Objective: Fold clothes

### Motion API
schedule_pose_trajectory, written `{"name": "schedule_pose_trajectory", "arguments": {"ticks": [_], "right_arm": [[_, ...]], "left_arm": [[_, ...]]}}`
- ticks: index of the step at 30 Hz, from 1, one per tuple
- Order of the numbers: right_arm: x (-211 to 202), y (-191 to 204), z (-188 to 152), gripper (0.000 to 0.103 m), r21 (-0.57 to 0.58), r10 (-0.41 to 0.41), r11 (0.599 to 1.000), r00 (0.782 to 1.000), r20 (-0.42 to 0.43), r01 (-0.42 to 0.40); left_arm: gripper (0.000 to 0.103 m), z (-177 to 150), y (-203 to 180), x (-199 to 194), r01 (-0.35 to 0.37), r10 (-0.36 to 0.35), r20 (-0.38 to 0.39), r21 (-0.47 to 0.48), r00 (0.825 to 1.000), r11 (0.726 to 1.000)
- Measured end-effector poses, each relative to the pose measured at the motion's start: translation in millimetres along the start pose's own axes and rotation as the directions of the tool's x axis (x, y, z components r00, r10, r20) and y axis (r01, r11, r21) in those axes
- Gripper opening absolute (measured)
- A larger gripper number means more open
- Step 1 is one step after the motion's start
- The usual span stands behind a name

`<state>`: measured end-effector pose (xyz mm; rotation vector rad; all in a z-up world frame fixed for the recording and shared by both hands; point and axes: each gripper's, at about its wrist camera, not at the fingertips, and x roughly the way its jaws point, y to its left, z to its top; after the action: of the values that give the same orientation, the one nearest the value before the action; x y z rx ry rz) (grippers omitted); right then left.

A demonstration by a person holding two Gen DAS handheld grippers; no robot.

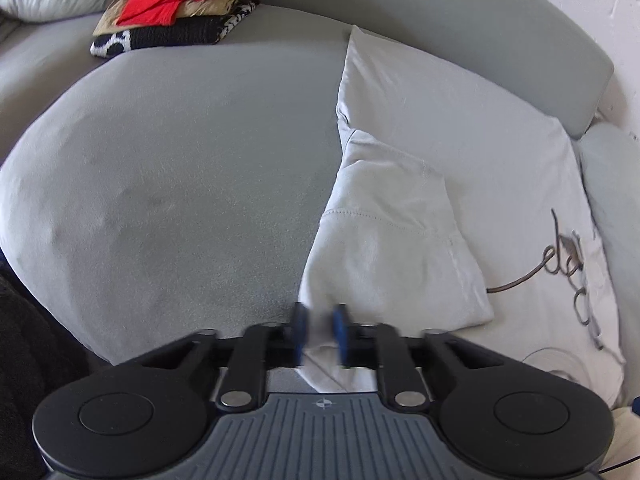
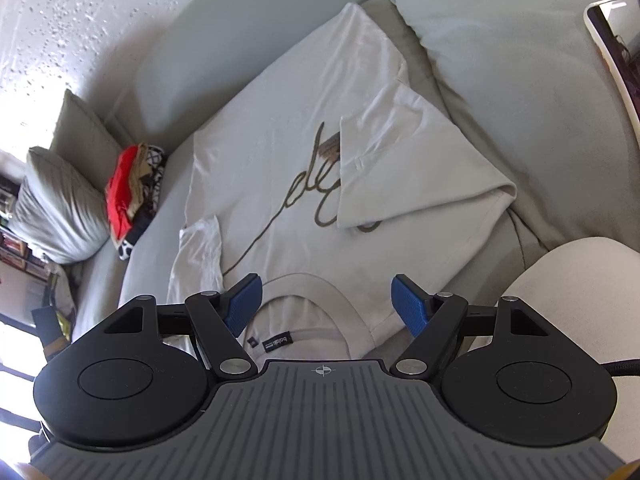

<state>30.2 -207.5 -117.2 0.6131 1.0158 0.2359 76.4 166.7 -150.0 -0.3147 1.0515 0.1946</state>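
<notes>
**Left sleeve in hand, fold line runs collar to hem**

The white T-shirt (image 2: 280, 168) lies face up on the grey sofa seat (image 1: 180, 168), its brown script print showing, collar (image 2: 316, 296) nearest the person and hem away toward the backrest. That long axis, collar to hem, is what the coming fold looks set to turn on. One side is already laid over the print as a flap (image 2: 404, 168). The other sleeve (image 1: 384, 240) is bunched and pinched between the blue pads of the left gripper (image 1: 320, 332), clenched on the cloth at the shirt's outer edge, so the body lies to its right. The right gripper (image 2: 328, 304) hovers over the collar, fingers spread wide, gripping nothing. A stack of folded clothes (image 1: 180, 8) sits well apart
</notes>
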Motion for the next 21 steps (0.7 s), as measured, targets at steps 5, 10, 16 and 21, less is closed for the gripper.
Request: {"name": "schedule_pose_trajectory", "arguments": {"ticks": [5,10,16,21], "right_arm": [[1,-2,0,0.077,0.003,-0.001,1.000,1.000,-0.004,0.001],[3,-3,0,0.077,0.004,-0.001,1.000,1.000,-0.011,0.001],[-4,-7,5,0.077,0.021,0.012,1.000,0.999,0.044,-0.013],[-3,-9,12,0.069,0.051,0.025,0.998,0.996,0.080,-0.029]], "left_arm": [[0.001,-11,-17,-9,-0.079,0.075,0.046,0.096,0.996,0.992],[0.004,-13,-18,3,-0.112,0.111,0.016,0.114,0.994,0.987],[0.028,-21,-3,-28,-0.120,0.115,0.076,0.076,0.991,0.990],[0.014,4,-2,-36,0.009,-0.005,0.192,-0.020,0.981,1.000]]}}
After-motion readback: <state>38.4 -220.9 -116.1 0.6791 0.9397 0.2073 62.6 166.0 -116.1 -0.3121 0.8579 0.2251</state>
